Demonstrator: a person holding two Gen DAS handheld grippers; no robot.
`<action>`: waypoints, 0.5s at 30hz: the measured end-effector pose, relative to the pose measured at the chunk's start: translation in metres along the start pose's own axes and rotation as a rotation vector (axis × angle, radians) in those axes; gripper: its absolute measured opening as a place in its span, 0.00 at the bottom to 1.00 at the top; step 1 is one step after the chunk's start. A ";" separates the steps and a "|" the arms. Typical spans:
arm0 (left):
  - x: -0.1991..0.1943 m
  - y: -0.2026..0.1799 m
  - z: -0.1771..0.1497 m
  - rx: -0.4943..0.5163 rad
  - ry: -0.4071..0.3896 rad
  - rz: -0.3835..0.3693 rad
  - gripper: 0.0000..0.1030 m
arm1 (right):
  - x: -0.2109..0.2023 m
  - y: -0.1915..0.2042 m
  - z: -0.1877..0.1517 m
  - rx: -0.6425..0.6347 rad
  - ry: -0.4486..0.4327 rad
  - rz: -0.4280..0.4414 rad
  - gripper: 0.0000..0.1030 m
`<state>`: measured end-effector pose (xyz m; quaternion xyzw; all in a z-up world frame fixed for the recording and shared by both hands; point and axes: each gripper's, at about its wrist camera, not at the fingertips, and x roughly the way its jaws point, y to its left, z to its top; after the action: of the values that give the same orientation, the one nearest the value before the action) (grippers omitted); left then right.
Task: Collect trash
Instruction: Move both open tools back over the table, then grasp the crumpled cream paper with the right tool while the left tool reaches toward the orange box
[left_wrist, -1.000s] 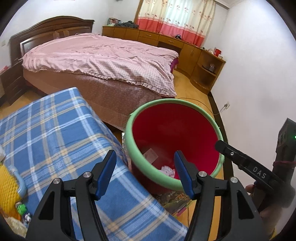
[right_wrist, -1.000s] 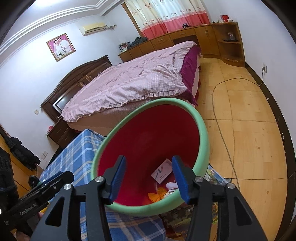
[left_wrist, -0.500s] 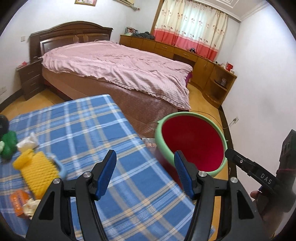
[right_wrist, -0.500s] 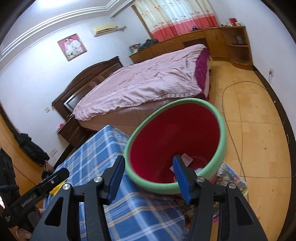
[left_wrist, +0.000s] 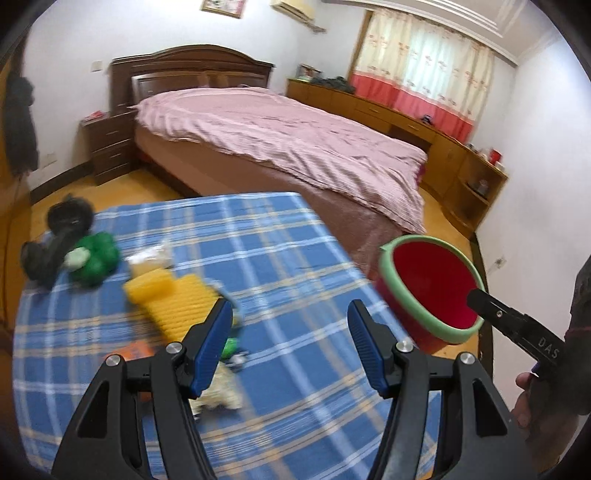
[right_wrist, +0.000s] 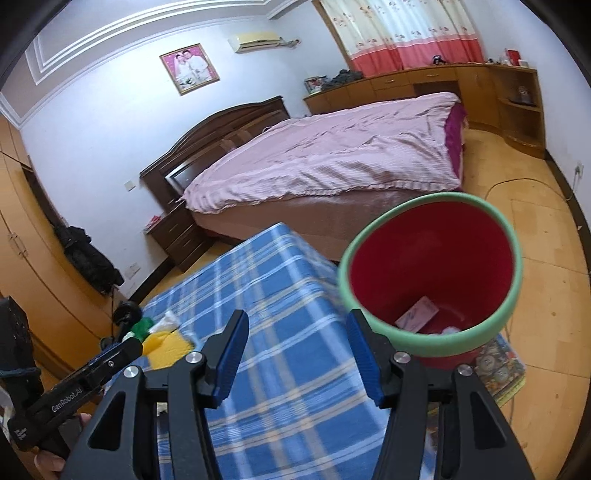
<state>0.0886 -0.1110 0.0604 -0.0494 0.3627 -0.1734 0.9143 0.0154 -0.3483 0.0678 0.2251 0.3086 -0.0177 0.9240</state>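
You are in a bedroom, standing at a surface (left_wrist: 280, 258) covered in a blue plaid cloth, with a pink-covered bed (left_wrist: 280, 136) beyond it.

The trash you have yet to collect lies toward the surface's left side: a pale crumpled scrap (left_wrist: 221, 387) just under your left gripper (left_wrist: 290, 343), a small green-and-white bit (left_wrist: 231, 347) beside it, an orange packet (left_wrist: 135, 350) nearer the left edge, and a clear wrapper (left_wrist: 151, 256) further back. Motion blur keeps you from naming them more closely. Among them sit a yellow ribbed piece (left_wrist: 173, 299), a green lump (left_wrist: 94, 260) and a dark object (left_wrist: 59, 236) near the far left corner; whether those count as trash you cannot tell.

The red bin with a green rim (right_wrist: 430, 273) stands on the floor, tight against the surface's right edge, probably so each piece needs only a short carry. It already holds a card (right_wrist: 417, 314) and some crumpled paper.

Your left jaws stand open and empty, aimed down at the litter. Your right gripper (right_wrist: 295, 354) is also open with nothing between its jaws, hanging over the cloth near the bin's edge. Judging by this, you are between drops, reaching for the next piece.
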 end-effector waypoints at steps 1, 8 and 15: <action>-0.003 0.006 0.000 -0.007 -0.004 0.012 0.63 | 0.001 0.005 -0.002 -0.003 0.005 0.006 0.57; -0.027 0.047 -0.006 -0.037 -0.037 0.094 0.63 | 0.016 0.048 -0.017 -0.062 0.056 0.053 0.57; -0.039 0.090 -0.021 -0.082 -0.027 0.156 0.63 | 0.029 0.087 -0.039 -0.130 0.108 0.071 0.57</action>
<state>0.0727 -0.0128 0.0505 -0.0608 0.3598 -0.0861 0.9271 0.0323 -0.2506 0.0586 0.1760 0.3502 0.0475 0.9188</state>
